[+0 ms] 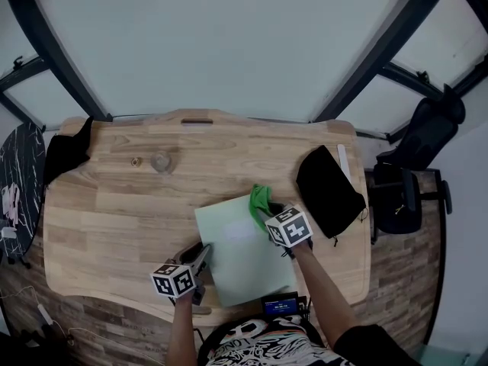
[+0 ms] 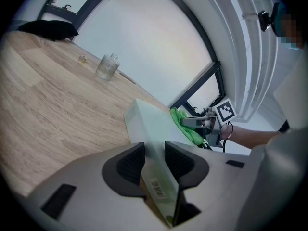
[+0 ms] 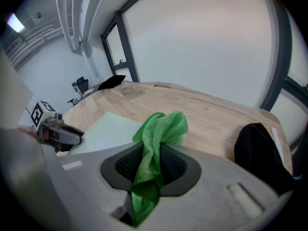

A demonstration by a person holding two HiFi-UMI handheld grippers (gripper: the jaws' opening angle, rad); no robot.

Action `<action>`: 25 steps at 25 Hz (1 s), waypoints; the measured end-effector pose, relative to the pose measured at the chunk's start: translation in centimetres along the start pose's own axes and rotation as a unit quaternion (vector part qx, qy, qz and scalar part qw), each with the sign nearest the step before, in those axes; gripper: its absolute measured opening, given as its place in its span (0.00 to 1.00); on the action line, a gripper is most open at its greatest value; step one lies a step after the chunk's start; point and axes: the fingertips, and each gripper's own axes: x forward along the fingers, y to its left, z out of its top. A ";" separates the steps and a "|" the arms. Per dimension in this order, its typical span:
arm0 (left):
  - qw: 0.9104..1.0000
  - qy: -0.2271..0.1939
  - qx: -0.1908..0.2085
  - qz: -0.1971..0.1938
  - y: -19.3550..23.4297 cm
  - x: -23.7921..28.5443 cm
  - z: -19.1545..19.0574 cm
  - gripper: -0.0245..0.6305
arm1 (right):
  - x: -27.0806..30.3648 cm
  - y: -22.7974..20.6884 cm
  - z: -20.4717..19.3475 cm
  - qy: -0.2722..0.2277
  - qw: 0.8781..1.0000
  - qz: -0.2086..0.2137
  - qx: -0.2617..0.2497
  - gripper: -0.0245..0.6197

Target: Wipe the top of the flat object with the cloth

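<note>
Nearest the person, at the table's front edge, a small dark device (image 1: 280,305) with a lit screen sits between the two forearms. Just beyond it on the left, the left gripper (image 1: 200,259) is clamped on the near left edge of the flat object (image 1: 242,259), a pale green rectangular slab lying at an angle on the wooden table (image 1: 107,212). In the left gripper view that edge, with a barcode label on it, runs up between the two dark pads, which press on it from either side. The slab stretches away from there toward the right gripper (image 1: 268,209), which is over the slab's far right corner. Its jaws are closed on the cloth (image 3: 161,129), a bright green rag. The right gripper view shows a strip of the cloth pinched between the pads, a tail hanging below and a bunched head bulging out past the tips, above the slab's far edge. Whether the cloth presses on the surface cannot be told. To the right of the cloth, apart from the slab, lies a black pouch (image 1: 328,183). Farther back on the left stand a clear glass jar (image 1: 161,161) and, beside it, a small round brass-coloured item (image 1: 135,161). A black fabric bundle (image 1: 67,152) is draped over the far left corner. Off the table to the right stands a black office chair (image 1: 418,158).
</note>
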 end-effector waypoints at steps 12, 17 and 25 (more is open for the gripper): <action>1.000 0.001 0.000 -0.001 0.1 0.1 0.0 0.24 | 1.1 1.3 1.0 0.018 1.000 0.016 0.006 0.18; 1.000 0.001 0.001 -0.001 0.1 0.0 0.0 0.24 | 1.7 2.6 1.5 0.024 0.999 0.029 -0.003 0.18; 1.000 0.000 -0.001 0.000 0.1 0.1 -0.1 0.24 | 2.8 4.8 2.2 0.026 0.997 0.059 -0.030 0.18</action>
